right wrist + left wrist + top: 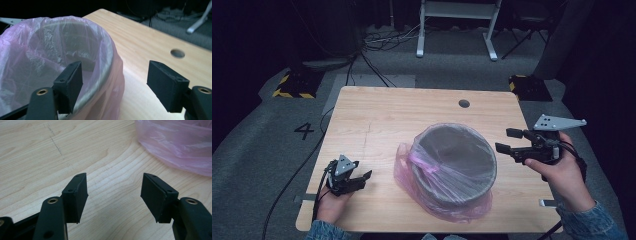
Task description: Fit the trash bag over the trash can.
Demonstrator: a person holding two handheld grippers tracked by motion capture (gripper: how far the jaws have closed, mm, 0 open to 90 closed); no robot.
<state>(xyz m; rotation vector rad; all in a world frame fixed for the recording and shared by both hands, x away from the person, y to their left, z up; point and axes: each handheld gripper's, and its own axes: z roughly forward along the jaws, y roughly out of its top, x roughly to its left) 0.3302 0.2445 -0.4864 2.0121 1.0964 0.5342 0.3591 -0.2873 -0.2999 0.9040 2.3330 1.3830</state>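
The right tool [510, 140] is held up by a hand [562, 177] at the right side of the tabletop [377, 120]. Its jaws are wide apart and hold nothing. In the right gripper view, one jaw sits over the rim of the bucket [75, 50] and the other sits outside it. The grey bucket [455, 160] stands in the middle of the tabletop. A thin pink bag [432, 200] lines it and hangs over its rim, down to the wood. The left tool [357, 179] is low at the near left part of the tabletop, well apart from the bucket. Its jaws are apart too, with nothing between them. In the left gripper view, the pink bag [180, 147] lies off to one side.
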